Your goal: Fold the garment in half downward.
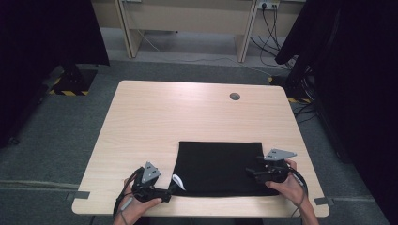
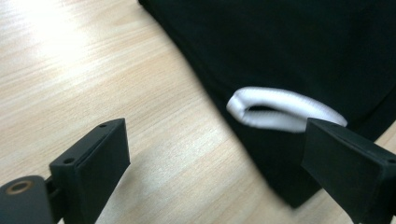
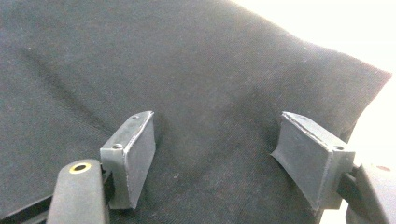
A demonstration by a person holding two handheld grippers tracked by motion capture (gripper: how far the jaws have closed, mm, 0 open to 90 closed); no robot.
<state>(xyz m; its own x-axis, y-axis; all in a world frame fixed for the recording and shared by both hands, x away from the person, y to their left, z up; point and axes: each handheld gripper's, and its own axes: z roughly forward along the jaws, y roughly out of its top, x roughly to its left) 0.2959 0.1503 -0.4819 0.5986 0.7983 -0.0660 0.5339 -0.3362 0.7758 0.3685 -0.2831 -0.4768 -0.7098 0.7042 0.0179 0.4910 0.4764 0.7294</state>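
Left tongs (image 2: 215, 163) spread beside black cloth (image 1: 218, 166), white label (image 2: 280, 109) unreadable, right tongs (image 3: 219, 158) spread

In the left gripper view, the black cloth (image 2: 299, 51) runs off the top and right edges, so its full outline cannot be told, and its white band (image 2: 280, 109) is partly hidden at 4 o'clock behind the jaw of the left hand-held gripper (image 2: 219, 163). In the right gripper view, the cloth is cut off at 9 o'clock, and the tabletop (image 3: 364, 28) at 1 o'clock is washed out by glare. In the high view, the person's forearms leave the picture at 6 o'clock.
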